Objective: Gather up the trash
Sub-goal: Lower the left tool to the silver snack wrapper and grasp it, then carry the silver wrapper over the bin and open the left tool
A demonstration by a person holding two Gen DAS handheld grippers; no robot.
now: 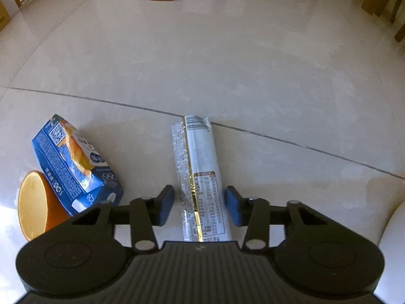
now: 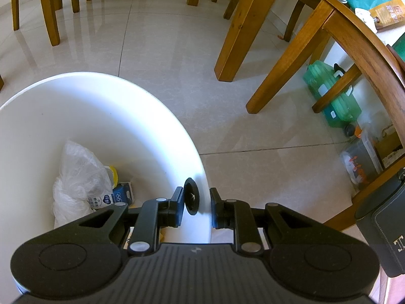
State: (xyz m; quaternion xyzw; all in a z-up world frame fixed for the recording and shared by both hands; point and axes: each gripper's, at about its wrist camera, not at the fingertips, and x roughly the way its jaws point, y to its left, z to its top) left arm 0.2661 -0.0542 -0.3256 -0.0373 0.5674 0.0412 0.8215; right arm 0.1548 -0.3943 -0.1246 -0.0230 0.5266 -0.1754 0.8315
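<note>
Left tongs (image 1: 200, 204) straddle the silver wrapper (image 1: 202, 177) on the floor, pads just clear; right tongs (image 2: 196, 206) clamp the white bin (image 2: 177, 126) rim; blue carton (image 1: 73, 162) nearby.

A home dining room: glossy tiled floor (image 2: 162, 58), wooden chair legs (image 2: 52, 12), wooden table (image 2: 354, 35).

One wrapper (image 1: 202, 177), two cartons (image 1: 73, 162), one bin (image 2: 126, 101).

Left gripper (image 1: 200, 206) fingers apparently parted; right gripper (image 2: 203, 209) fingers clamped, angled down.
</note>
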